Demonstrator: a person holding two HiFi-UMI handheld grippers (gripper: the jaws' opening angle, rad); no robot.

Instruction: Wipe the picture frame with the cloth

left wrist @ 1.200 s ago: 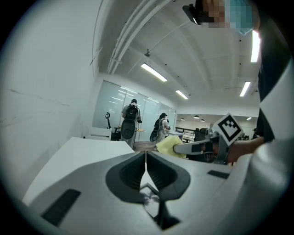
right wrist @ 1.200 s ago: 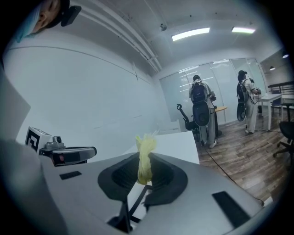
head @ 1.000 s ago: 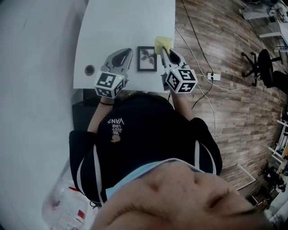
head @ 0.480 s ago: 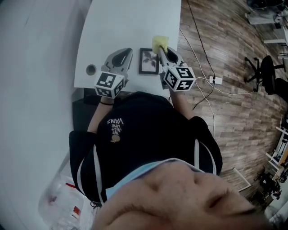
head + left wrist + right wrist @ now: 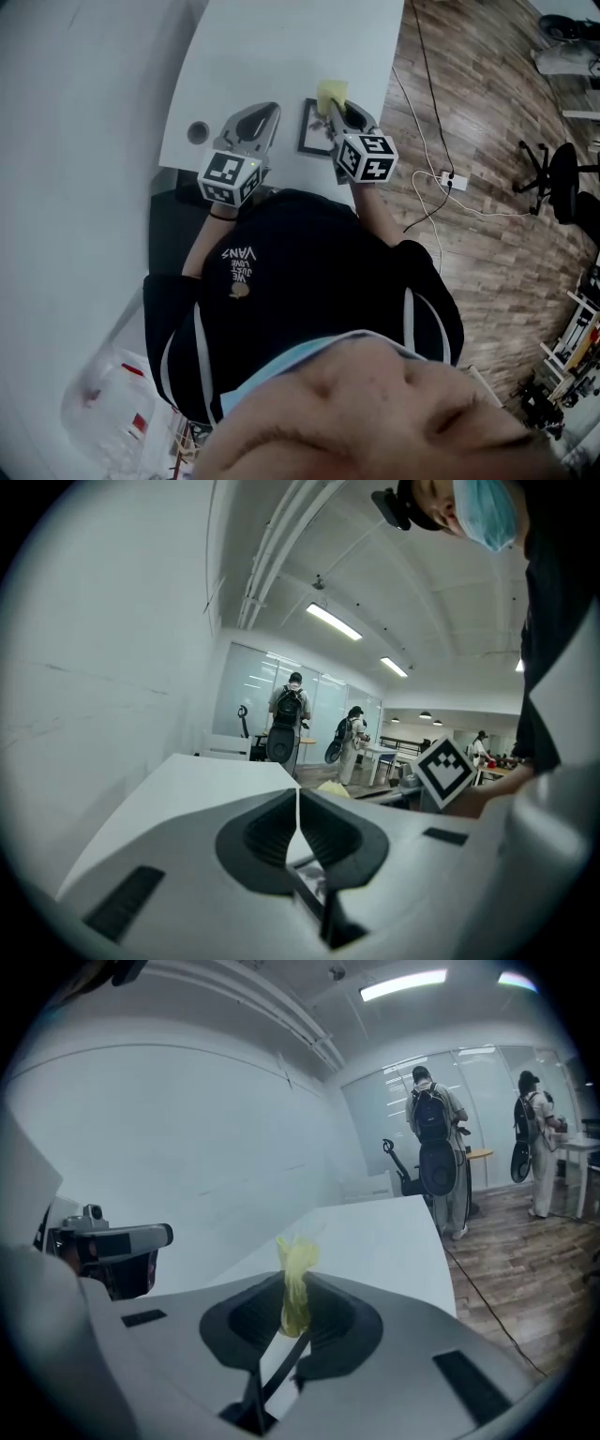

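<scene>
1. Right gripper (image 5: 333,110) pinches the cloth (image 5: 331,93) over the right edge of the frame (image 5: 312,131); it is the nearer gripper.
2. Left gripper (image 5: 267,113), jaws pressed together and empty, sits just left of the frame; frame flat on desk (image 5: 272,52).

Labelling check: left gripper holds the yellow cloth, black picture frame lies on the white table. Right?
Wrong gripper: the right gripper holds the yellow cloth, per the right gripper view; the left gripper is shut, empty. The black picture frame lies on the white table.
</scene>
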